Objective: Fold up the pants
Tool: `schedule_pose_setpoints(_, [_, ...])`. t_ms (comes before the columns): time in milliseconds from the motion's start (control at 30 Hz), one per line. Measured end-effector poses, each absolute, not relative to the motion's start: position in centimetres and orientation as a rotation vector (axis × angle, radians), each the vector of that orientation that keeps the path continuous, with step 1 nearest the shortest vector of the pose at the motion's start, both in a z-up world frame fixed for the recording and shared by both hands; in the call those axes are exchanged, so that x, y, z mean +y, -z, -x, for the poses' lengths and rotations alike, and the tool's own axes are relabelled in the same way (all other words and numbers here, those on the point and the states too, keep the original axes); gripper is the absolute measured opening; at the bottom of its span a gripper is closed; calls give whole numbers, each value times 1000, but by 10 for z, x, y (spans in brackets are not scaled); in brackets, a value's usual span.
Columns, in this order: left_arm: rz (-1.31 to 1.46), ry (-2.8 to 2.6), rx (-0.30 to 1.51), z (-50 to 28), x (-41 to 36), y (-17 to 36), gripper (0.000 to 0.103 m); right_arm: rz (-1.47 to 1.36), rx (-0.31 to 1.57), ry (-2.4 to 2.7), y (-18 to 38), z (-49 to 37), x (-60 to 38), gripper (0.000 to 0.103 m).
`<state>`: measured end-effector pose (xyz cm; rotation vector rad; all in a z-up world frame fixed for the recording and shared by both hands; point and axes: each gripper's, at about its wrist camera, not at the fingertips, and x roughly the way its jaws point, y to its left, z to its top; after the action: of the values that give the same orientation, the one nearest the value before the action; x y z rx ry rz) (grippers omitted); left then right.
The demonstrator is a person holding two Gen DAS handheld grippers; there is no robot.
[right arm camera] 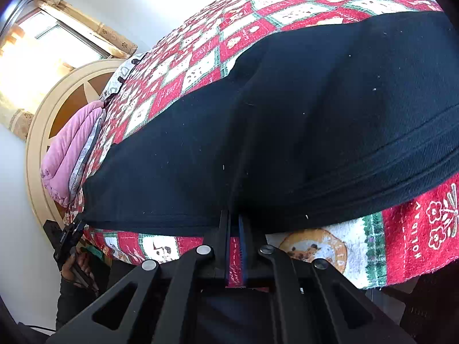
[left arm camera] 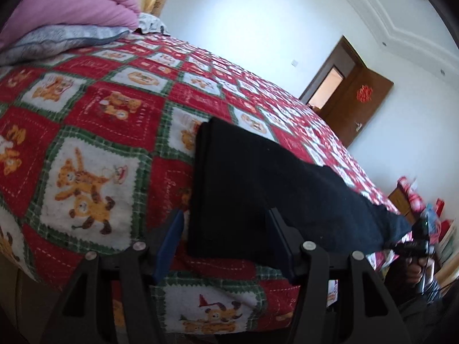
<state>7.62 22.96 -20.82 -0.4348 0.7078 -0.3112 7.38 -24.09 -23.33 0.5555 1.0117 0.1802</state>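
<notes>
Black pants [left arm camera: 243, 189] lie flat on the red, white and green bear-print bedspread [left arm camera: 94, 120], one end squared off, the rest running toward the far right. My left gripper [left arm camera: 226, 215] is open, its two fingers either side of the near edge of the pants. In the right wrist view the pants [right arm camera: 301, 120] fill the middle. My right gripper [right arm camera: 235, 218] is shut on the near hem of the pants, with the cloth pinched between the pads. The right gripper also shows in the left wrist view [left arm camera: 416, 243]. The left gripper also shows in the right wrist view [right arm camera: 68, 238].
A pink quilt [left arm camera: 80, 0] and grey pillow [left arm camera: 57, 40] lie at the head of the bed. A brown door [left arm camera: 352, 97] stands open in the white wall. A round wooden headboard [right arm camera: 54, 109] and window [right arm camera: 43, 48] are behind. The bed's edge is close below both grippers.
</notes>
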Motion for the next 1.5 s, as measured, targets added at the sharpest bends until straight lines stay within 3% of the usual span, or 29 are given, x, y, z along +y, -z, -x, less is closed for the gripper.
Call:
schedule_pose_setpoints(67, [394, 306, 706, -75, 225, 208, 61, -557, 1011, -180, 234, -74, -242, 5])
schedule_pose_setpoints(133, [342, 282, 711, -75, 221, 208, 53, -555, 1007, -181, 233, -74, -241, 5])
schedule_pose_setpoints(200, [301, 253, 710, -75, 222, 207, 26, -544, 1003, -183, 233, -73, -240, 5])
schedule_pose_setpoints(267, [316, 253, 695, -74, 229, 205, 13, -514, 993, -184, 231, -72, -237, 5])
schedule_pose_setpoints(300, [319, 256, 688, -73, 230, 203, 11, -491, 987, -186, 229, -72, -234, 5])
schedule_pose_setpoints(667, [348, 326, 658, -69, 241, 186, 10, -431, 902, -223, 196, -56, -230, 3])
schedule_pose_setpoints(833, [350, 314, 712, -70, 241, 213, 10, -441, 978, -176, 220, -60, -241, 3])
schedule_pose_setpoints(1033, [323, 317, 700, -66, 238, 207, 10, -511, 976, -225, 222, -57, -245, 5])
schedule_pose_setpoints(1100, [338, 318, 700, -66, 240, 208, 10, -581, 953, -221, 220, -57, -255, 19])
schedule_pose_setpoints(1133, [345, 319, 699, -66, 240, 208, 10, -641, 953, -222, 222, -58, -263, 46])
schedule_pose_setpoints(1167, [344, 319, 699, -67, 240, 208, 10, -679, 956, -224, 224, -58, -265, 61])
schedule_pose_setpoints(1433, [356, 317, 696, -68, 241, 208, 10, -762, 939, -268, 229, -67, -253, 60])
schedule_pose_setpoints(1500, [366, 318, 695, -68, 241, 209, 10, -753, 946, -242, 231, -75, -248, 50])
